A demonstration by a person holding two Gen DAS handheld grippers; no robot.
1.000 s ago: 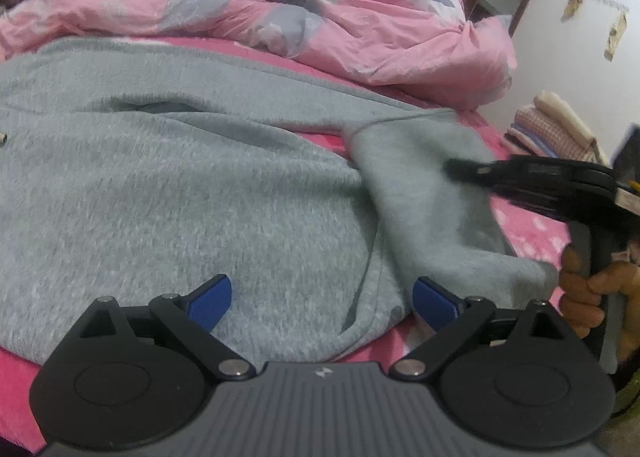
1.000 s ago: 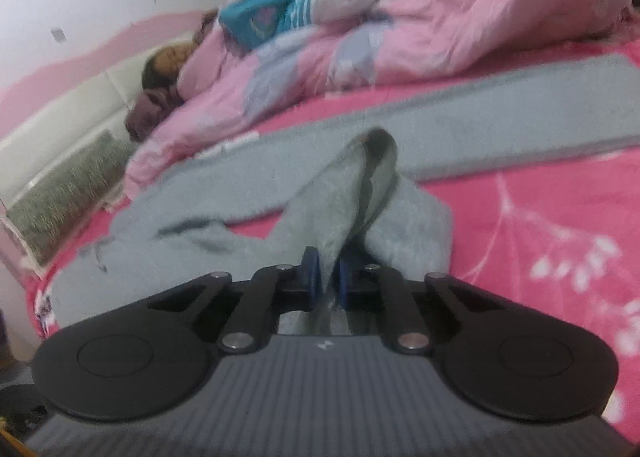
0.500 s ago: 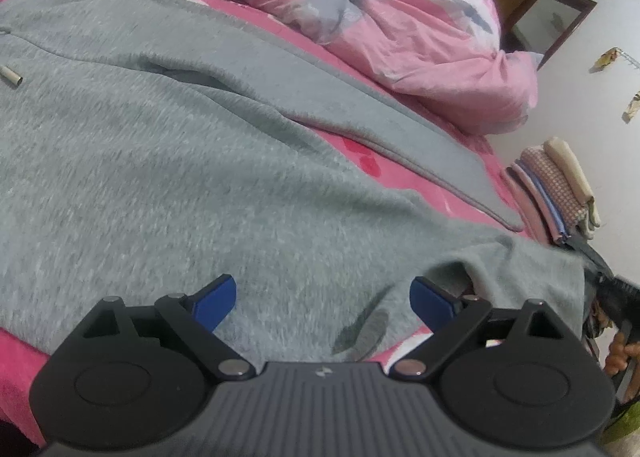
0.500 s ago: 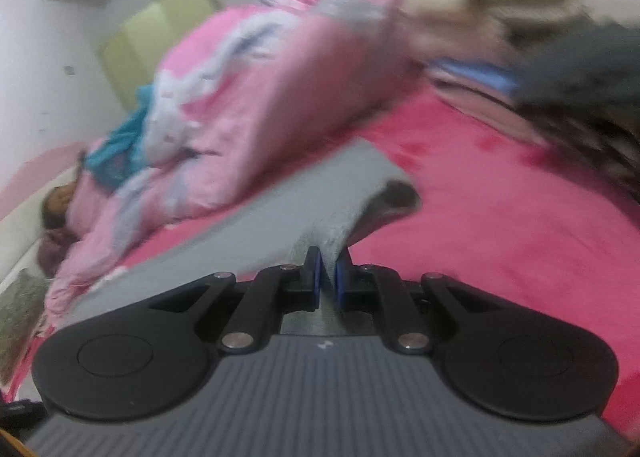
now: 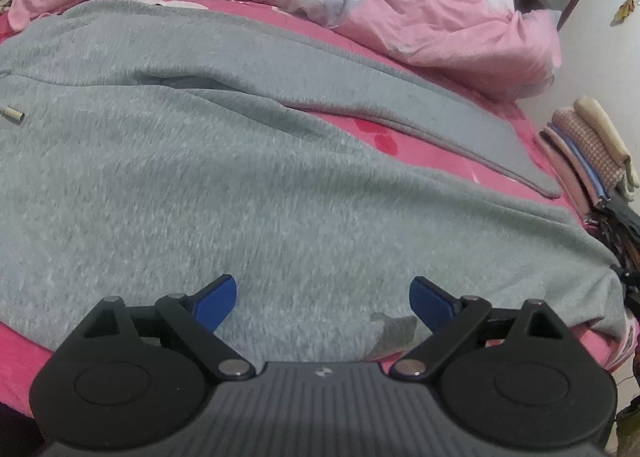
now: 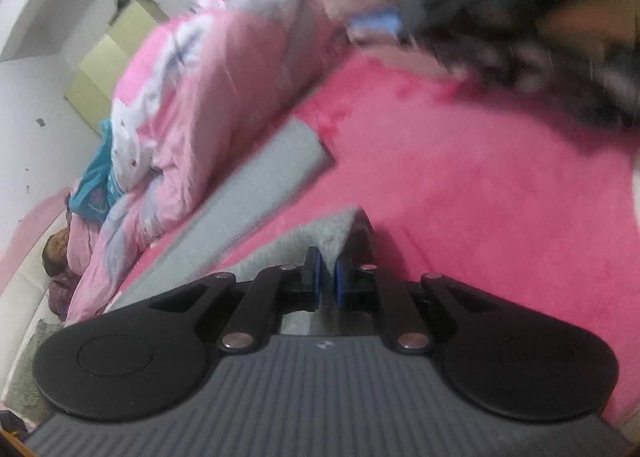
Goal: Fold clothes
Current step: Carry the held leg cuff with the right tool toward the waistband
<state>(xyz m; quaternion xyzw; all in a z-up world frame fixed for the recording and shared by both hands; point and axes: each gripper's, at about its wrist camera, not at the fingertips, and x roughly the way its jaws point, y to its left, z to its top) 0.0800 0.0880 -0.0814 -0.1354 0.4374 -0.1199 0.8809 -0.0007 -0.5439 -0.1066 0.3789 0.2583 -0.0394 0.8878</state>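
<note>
**Now: grey trousers lying spread across the pink bed**

Now the grey trousers [image 5: 224, 185] are lying flat on the pink bed [image 6: 480, 193], legs reaching toward the bed's edge beside a stack of folded clothes [image 5: 592, 153]. The left hand-held gripper [image 5: 323, 299] is hovering over them with jaws standing wide and empty. The right hand-held gripper [image 6: 327, 277] is pinching one leg's hem. No writing is showing.

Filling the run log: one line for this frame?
left gripper: open above grey garment | right gripper: shut on garment edge | pink bedsheet beneath
</note>
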